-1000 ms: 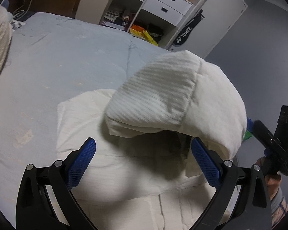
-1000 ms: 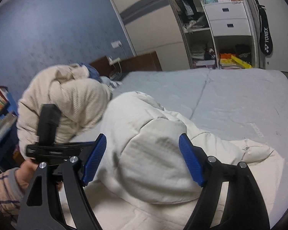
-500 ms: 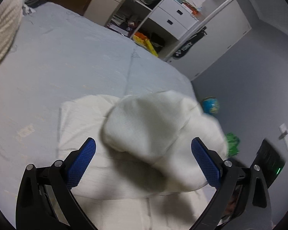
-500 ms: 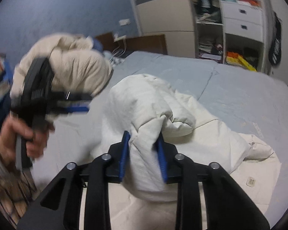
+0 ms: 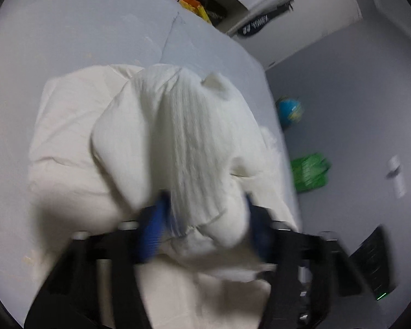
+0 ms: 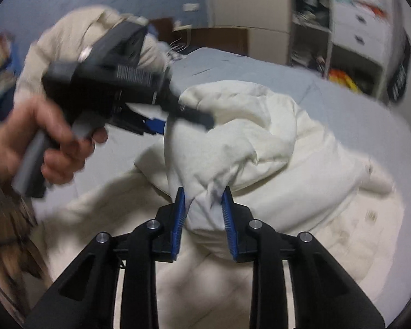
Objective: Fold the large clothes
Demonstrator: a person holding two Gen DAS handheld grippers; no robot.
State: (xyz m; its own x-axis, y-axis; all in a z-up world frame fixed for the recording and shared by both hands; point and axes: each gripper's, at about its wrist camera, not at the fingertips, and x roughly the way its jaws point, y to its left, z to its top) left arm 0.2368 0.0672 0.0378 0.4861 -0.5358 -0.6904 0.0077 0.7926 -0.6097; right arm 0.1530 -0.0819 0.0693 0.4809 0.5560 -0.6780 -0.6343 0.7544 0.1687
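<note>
Covering most of the view, a grey-blue bed [image 5: 82, 41] carries the cream quilted garment [image 6: 301, 150], heaped on the side toward the grippers. Left gripper [image 5: 205, 227] has just closed its jaws onto a bunched fold; right gripper [image 6: 202, 213], eased slightly, clamps another fold.

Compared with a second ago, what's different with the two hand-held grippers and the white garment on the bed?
Both have taken hold. The left hand-held gripper, wide open before, has just closed on a raised fold of the white garment. The right hand-held gripper closed earlier on another bunch, its jaws easing slightly since, cloth still pinched. Both dipped toward the bed. The garment's lower layer stays spread there.
</note>
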